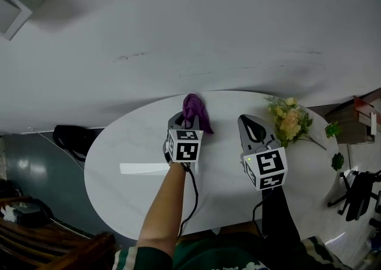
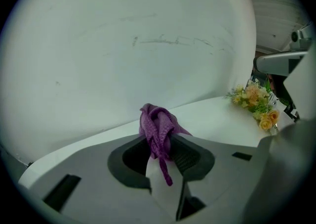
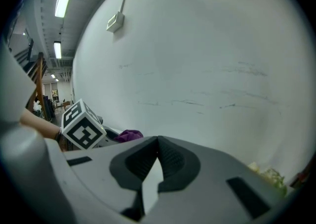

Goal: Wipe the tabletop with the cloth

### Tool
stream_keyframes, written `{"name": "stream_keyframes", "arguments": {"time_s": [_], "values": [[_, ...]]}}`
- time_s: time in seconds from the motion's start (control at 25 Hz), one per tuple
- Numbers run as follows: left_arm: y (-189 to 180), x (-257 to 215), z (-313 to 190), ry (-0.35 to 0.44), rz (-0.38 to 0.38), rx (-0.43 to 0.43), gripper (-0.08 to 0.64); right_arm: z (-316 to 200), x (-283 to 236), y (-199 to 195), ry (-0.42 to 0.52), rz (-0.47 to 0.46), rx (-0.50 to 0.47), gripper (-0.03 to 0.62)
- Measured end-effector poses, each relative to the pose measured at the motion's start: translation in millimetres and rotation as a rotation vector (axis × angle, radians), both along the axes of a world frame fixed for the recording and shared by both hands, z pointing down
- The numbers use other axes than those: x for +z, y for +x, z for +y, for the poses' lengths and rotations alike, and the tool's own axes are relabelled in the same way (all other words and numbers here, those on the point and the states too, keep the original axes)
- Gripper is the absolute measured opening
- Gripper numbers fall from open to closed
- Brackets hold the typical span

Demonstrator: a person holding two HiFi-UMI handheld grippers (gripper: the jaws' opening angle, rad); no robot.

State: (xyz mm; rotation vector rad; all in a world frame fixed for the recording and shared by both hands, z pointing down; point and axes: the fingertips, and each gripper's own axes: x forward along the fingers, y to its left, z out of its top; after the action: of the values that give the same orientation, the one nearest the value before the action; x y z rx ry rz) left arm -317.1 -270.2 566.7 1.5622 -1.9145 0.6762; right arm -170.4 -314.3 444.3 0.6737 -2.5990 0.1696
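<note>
Our forearm (image 1: 166, 209) hides part of the table's (image 1: 131, 143) near edge. Left gripper (image 2: 161, 153) is clamped on the bunched purple cloth (image 2: 157, 125), near the far edge. Right gripper (image 3: 157, 145) is closed and empty. We see bare tabletop to the left; flowers (image 1: 290, 121) crowd the right edge.

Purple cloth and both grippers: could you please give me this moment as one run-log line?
left gripper: shut on purple cloth, bunched | right gripper: shut, empty | white table: flowers on right side

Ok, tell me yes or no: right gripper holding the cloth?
No, the cloth sits pinched in the left gripper; the right gripper has its jaws together, empty.
</note>
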Motion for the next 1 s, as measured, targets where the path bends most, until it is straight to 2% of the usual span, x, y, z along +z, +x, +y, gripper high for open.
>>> {"name": "stream_keyframes", "arguments": {"time_s": [0.4,1.0], "values": [[-109.9,2.8,101.2,0.021,0.006,-0.155,0.114,61.3,12.2,-90.0,-0.006,0.019,-0.100,0.004],[-246.3,7.5,266.3,-0.052,-0.047,-0.262,0.112,170.9,20.3,-210.0,-0.008,0.027,-0.224,0.004]]}}
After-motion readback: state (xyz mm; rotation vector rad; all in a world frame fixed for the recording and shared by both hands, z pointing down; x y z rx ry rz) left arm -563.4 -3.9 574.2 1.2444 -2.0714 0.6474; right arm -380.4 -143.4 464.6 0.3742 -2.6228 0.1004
